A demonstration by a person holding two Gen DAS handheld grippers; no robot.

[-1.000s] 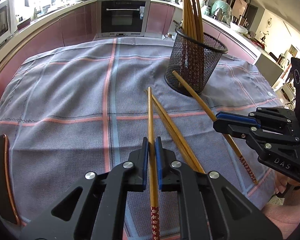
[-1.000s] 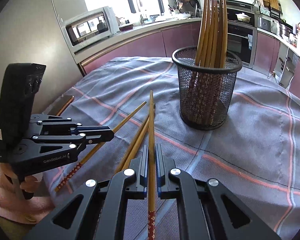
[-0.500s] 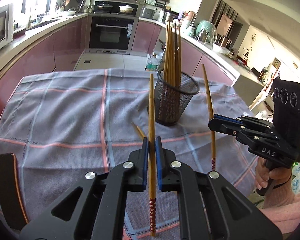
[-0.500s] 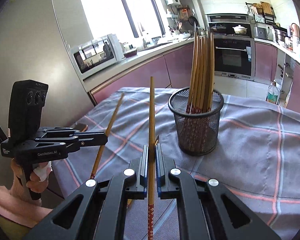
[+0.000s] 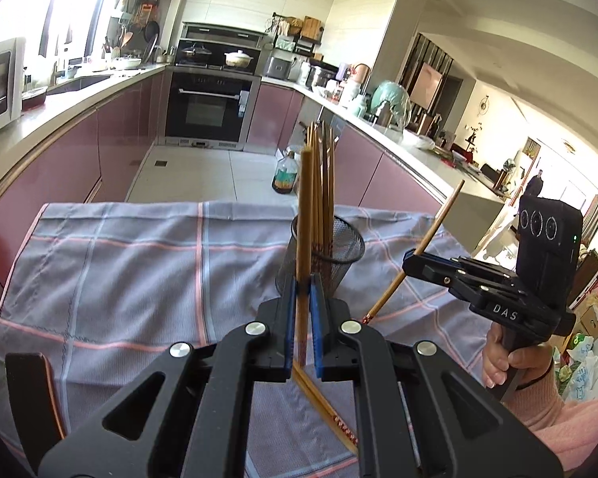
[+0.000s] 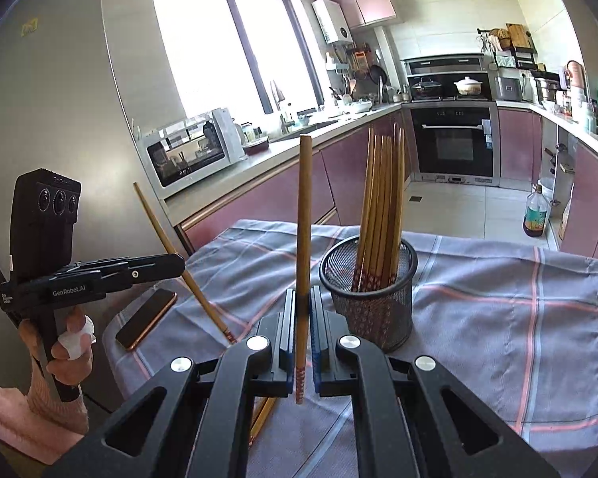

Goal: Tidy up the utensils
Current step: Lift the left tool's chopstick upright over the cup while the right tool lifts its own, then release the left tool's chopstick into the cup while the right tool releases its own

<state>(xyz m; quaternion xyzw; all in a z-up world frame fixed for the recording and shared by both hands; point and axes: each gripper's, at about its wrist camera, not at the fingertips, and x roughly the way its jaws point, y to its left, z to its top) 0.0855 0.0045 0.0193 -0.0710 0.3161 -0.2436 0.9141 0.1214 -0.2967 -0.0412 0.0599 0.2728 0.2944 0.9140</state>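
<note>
Gripping one chopstick [image 5: 303,215] in left gripper [image 5: 303,298], another [image 6: 303,215] in right gripper [image 6: 303,310], near mesh cup [image 6: 378,318] on cloth [image 6: 498,318].

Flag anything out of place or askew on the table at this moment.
Two chopsticks lie loose and slanted on the cloth, outside the mesh holder where the others stand. A phone sits at the cloth's edge, unrelated to the utensils. Nothing spilled or damaged.
</note>
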